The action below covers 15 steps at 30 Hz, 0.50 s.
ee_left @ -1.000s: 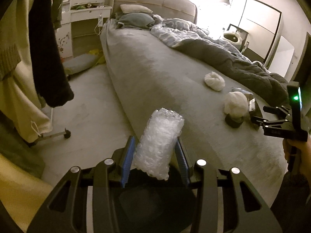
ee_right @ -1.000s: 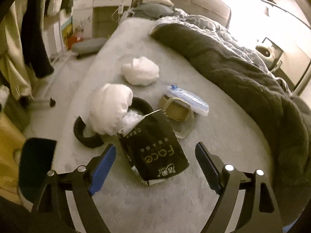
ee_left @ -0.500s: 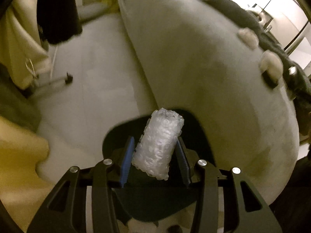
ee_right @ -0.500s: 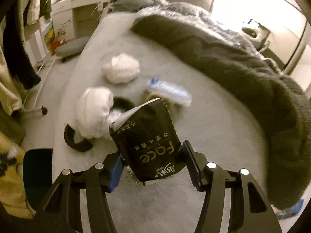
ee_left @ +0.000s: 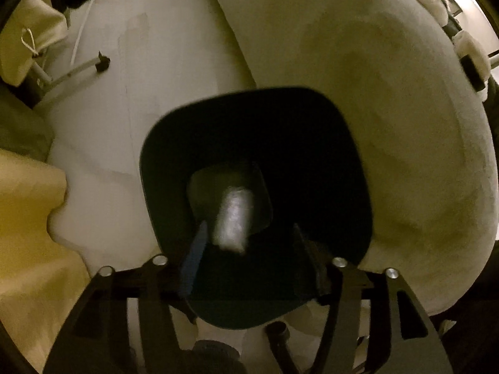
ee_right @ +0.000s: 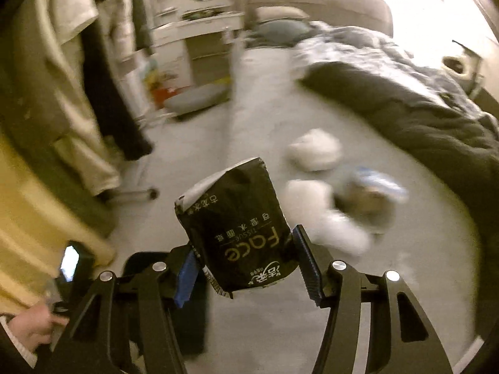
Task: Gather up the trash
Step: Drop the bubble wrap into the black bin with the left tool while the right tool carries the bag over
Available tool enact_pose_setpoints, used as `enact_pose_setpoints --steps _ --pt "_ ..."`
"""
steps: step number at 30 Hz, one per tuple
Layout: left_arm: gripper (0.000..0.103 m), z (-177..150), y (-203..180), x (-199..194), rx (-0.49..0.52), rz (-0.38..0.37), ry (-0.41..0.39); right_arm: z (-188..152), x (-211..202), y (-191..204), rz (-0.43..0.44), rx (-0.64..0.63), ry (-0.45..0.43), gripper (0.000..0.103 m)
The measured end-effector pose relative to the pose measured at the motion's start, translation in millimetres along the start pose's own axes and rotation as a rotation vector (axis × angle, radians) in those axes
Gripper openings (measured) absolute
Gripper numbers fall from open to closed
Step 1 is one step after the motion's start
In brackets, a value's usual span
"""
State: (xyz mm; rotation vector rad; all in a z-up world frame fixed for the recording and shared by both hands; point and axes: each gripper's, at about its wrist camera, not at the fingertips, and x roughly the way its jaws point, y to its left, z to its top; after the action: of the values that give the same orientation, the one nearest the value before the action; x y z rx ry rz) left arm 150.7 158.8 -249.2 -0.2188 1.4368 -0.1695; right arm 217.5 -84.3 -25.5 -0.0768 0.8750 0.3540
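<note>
My left gripper (ee_left: 248, 233) is open above a dark trash bin (ee_left: 343, 155) on the floor beside the bed. A roll of bubble wrap (ee_left: 232, 218) lies free between the fingers, down inside the bin. My right gripper (ee_right: 246, 252) is shut on a black "Face" tissue packet (ee_right: 237, 224) and holds it up above the bed. White crumpled wads (ee_right: 315, 151) and a blue-and-white pack (ee_right: 380, 184) lie on the bed behind it, blurred.
The grey bed (ee_left: 358, 62) runs along the bin's right side, with white wads (ee_left: 467, 50) at its far edge. A clothes rack foot with a caster (ee_left: 101, 64) stands on the floor at left. Hanging clothes (ee_right: 75, 93) and a dark blanket (ee_right: 421, 118) flank the bed.
My left gripper opened and the bubble wrap dropped into the bin. My right gripper lifted the black packet off the bed and swung left.
</note>
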Motion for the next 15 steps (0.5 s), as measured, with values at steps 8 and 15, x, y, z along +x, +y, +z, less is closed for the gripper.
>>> enact_pose_setpoints --steps 8,15 --pt "0.078 -9 11 -8 -0.019 0.009 -0.005 -10 34 79 0.150 -0.134 0.093 0.058" --pt "0.079 -10 34 -31 -0.055 0.016 -0.073 -27 73 116 0.179 -0.206 0.196 0.058"
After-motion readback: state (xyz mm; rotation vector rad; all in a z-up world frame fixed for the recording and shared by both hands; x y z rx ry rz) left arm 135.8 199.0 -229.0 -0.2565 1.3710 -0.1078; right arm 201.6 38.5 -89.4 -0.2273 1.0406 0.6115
